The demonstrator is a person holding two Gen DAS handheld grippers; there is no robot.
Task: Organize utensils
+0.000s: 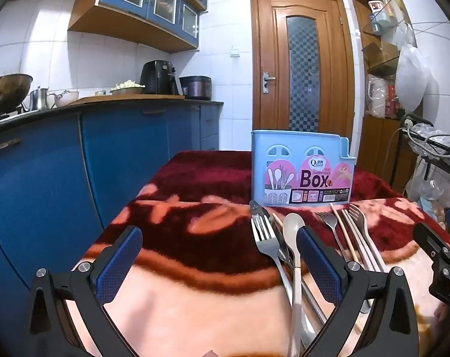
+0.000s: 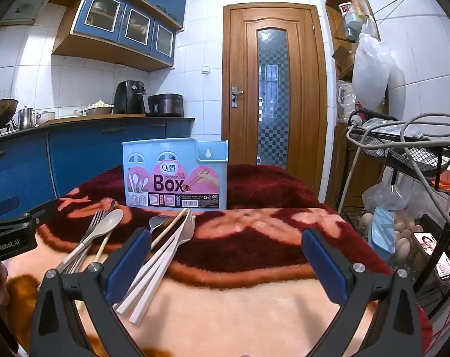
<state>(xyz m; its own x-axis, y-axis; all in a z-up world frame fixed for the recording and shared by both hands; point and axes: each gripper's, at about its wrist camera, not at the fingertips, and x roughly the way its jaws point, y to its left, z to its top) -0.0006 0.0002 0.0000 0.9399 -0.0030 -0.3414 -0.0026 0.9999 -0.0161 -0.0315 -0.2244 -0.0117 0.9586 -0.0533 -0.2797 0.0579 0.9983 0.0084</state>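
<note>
A light blue chopsticks box (image 1: 302, 169) stands upright on the blanket-covered table (image 1: 195, 297); it also shows in the right wrist view (image 2: 174, 175). In front of it lie loose utensils: a beige spoon (image 1: 294, 238), a steel fork (image 1: 266, 241), a second fork (image 1: 329, 223), wooden chopsticks (image 1: 344, 232) and beige cutlery (image 1: 364, 238). My left gripper (image 1: 219, 255) is open and empty, its right finger beside the spoon. My right gripper (image 2: 225, 258) is open and empty; beige plastic cutlery (image 2: 162, 264) lies by its left finger. The spoon (image 2: 109, 223) lies left of it.
Blue kitchen cabinets (image 1: 76, 163) run along the left with a counter holding an air fryer (image 1: 159, 77) and pots. A wooden door (image 1: 302, 59) stands behind the table. A wire rack (image 2: 403, 208) with eggs, a phone and cables stands at the right.
</note>
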